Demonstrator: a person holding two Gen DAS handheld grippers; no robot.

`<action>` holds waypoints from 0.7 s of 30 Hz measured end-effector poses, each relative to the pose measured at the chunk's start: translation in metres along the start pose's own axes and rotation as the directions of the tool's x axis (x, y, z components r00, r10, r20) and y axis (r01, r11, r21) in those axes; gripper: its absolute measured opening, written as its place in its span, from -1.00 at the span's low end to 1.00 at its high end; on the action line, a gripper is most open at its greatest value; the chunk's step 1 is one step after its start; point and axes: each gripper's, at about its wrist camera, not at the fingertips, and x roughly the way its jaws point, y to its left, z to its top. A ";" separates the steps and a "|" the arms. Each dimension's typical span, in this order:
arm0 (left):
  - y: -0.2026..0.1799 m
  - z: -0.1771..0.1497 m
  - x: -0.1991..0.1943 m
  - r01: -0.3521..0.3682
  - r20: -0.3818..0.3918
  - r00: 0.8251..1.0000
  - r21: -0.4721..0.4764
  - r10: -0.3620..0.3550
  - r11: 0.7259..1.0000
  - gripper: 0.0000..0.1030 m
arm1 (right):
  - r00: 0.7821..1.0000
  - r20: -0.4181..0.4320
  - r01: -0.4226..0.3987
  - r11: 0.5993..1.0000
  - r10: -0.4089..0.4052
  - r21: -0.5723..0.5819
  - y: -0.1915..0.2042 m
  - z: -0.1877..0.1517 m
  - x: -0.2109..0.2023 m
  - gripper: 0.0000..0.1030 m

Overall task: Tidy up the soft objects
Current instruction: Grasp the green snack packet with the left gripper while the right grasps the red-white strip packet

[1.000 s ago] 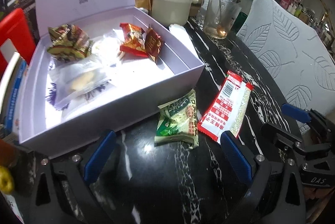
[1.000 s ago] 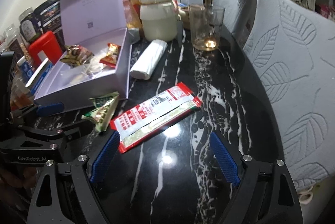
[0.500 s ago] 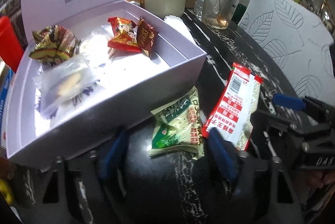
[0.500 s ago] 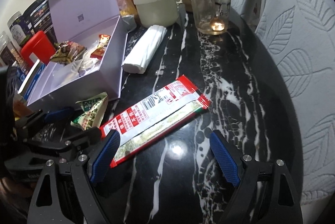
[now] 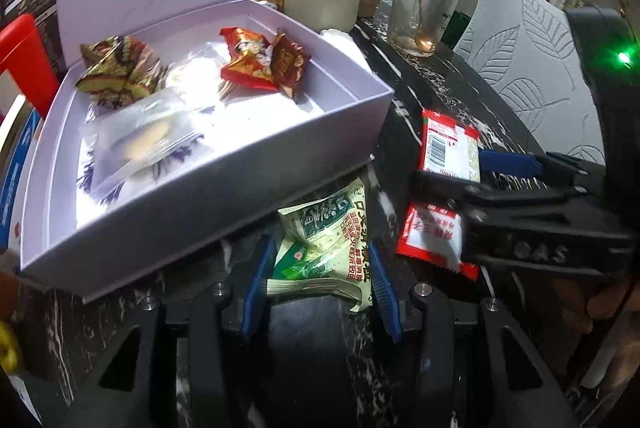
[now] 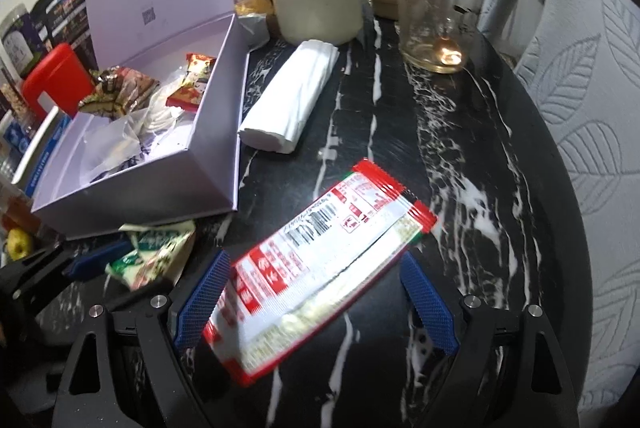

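The left gripper [image 5: 320, 284] has its fingers either side of the green packet [image 5: 326, 248], touching its edges but seemingly not yet clamped; it lies on the black table [image 6: 460, 156] against the box [image 5: 224, 204]. The right gripper [image 6: 316, 302], fingers wide apart, straddles the red packet [image 6: 320, 260], whose long axis runs slantwise across the gap
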 end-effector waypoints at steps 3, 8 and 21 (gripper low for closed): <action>0.005 -0.006 -0.005 -0.004 -0.002 1.000 -0.021 0.004 1.000 -0.10 | 1.000 -0.001 0.026 1.000 -0.026 -0.014 0.007 0.003 0.005 0.72; 0.014 -0.016 -0.014 -0.008 -0.003 1.000 -0.041 0.008 0.999 -0.10 | 0.996 0.019 0.093 0.993 -0.091 -0.073 0.017 -0.002 0.006 0.48; 0.024 -0.048 -0.040 -0.006 -0.008 1.000 -0.057 0.005 0.998 -0.10 | 0.997 0.048 0.072 0.992 -0.068 -0.102 0.025 -0.045 -0.022 -0.07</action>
